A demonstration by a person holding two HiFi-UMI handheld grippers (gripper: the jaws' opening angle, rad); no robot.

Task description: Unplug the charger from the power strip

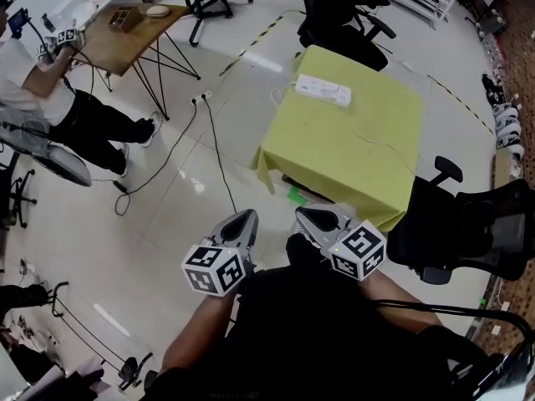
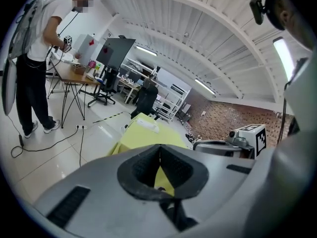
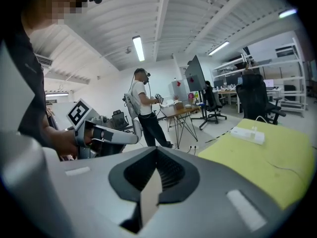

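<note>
A white power strip [image 1: 323, 90] lies near the far edge of a table under a yellow-green cloth [image 1: 359, 165]. It also shows in the left gripper view as the power strip [image 2: 147, 126], and in the right gripper view as the power strip [image 3: 249, 134]. There a small white charger [image 3: 254, 128] stands up from its top. My left gripper [image 1: 241, 221] and right gripper [image 1: 311, 216] hang side by side close to my body, well short of the table. Both are shut and hold nothing. Each gripper view shows its own jaws meeting: left gripper [image 2: 159, 150], right gripper [image 3: 157, 155].
Another person [image 1: 50, 90] stands at a wooden desk [image 1: 125, 36] at the far left. Black cables and a floor socket [image 1: 201, 98] lie between that desk and the table. Black office chairs stand behind the table [image 1: 343, 15] and at its right [image 1: 468, 232].
</note>
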